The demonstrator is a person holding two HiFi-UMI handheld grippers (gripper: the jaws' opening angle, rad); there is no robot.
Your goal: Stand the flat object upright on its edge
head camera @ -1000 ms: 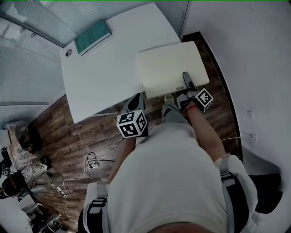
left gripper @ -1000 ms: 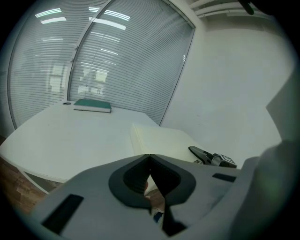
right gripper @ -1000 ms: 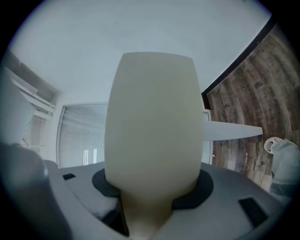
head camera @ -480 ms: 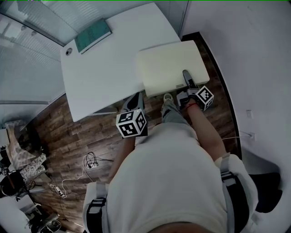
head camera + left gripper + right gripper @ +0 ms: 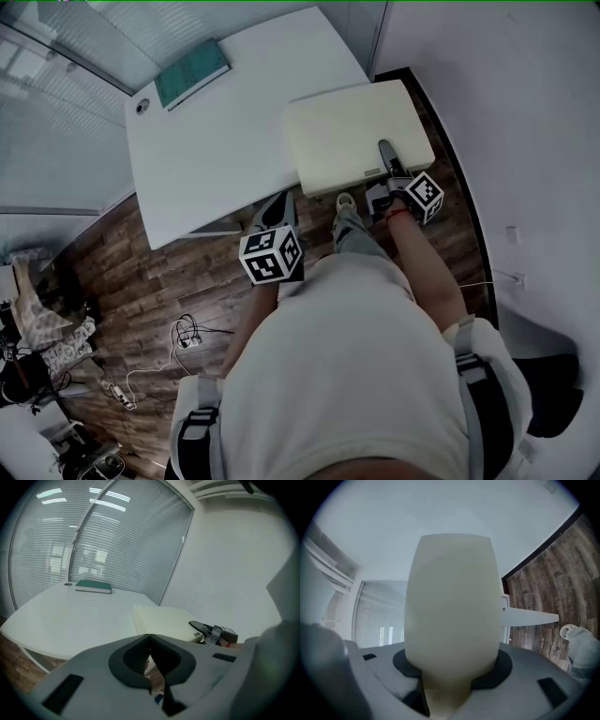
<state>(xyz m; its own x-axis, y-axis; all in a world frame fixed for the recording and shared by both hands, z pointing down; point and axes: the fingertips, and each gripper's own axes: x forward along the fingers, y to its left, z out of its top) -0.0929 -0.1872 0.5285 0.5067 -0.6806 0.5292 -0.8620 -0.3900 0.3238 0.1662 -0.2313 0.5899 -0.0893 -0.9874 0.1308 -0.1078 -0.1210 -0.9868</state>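
A thick cream slab (image 5: 352, 136) lies about flat over the right end of the white table (image 5: 216, 131) and overhangs it toward me. My right gripper (image 5: 385, 156) is shut on the slab's near right edge, with one dark jaw on top. In the right gripper view the slab (image 5: 450, 602) fills the space between the jaws of that gripper (image 5: 447, 670). My left gripper (image 5: 281, 204) hangs at the table's front edge, shut with nothing in it. The left gripper view shows its jaws (image 5: 149, 637) meeting, with the slab (image 5: 161, 619) and the right gripper (image 5: 208, 630) beyond. Whether the slab rests on the table I cannot tell.
A green book (image 5: 191, 75) lies at the table's far left corner, next to a round grommet (image 5: 141, 109). Glass with blinds (image 5: 117, 541) stands behind the table and a white wall (image 5: 525, 112) to the right. On the wooden floor lie cables (image 5: 187, 333), and a shoe (image 5: 348, 203) is below the slab.
My right gripper and the slab have drifted slightly away from me and to the right. The left gripper has stayed in place.
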